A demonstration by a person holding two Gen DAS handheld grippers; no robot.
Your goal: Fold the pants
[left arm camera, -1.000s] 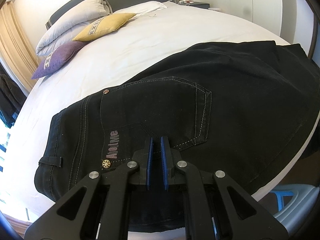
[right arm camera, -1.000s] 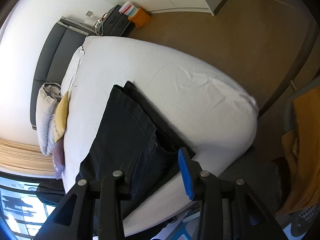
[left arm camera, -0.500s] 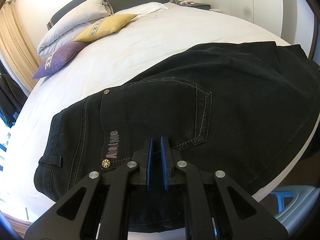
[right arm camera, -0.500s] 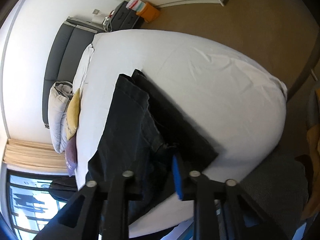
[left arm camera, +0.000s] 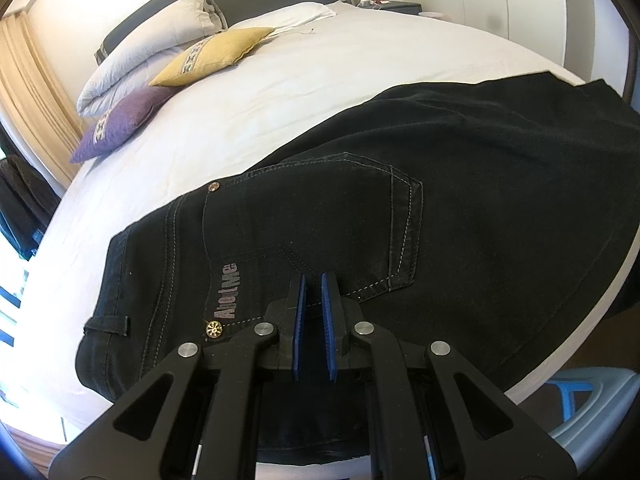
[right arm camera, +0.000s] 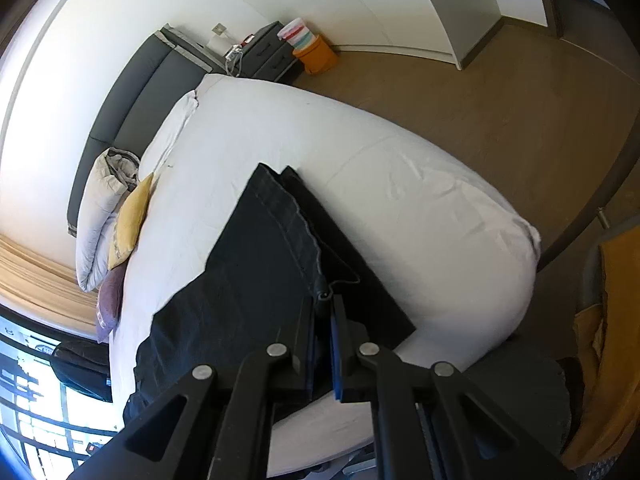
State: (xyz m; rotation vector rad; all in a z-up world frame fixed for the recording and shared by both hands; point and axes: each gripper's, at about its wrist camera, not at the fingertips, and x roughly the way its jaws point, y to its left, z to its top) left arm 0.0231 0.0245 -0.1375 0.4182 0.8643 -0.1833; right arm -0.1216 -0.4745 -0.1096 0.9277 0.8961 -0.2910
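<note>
Both claws closed: right claw [right arm camera: 322,312] pinching pants [right arm camera: 248,280] hem, left claw [left arm camera: 313,292] at bed [left arm camera: 320,92] edge.

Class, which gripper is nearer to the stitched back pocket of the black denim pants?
Left. The left gripper sits at the stitched back pocket; the right gripper has just closed on the leg hem.

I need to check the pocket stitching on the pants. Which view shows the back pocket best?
The left wrist view: the back pocket fills the middle, stitching and logo plain, just beyond the left gripper. The right wrist view shows only the pants leg end; no pocket there.
</note>
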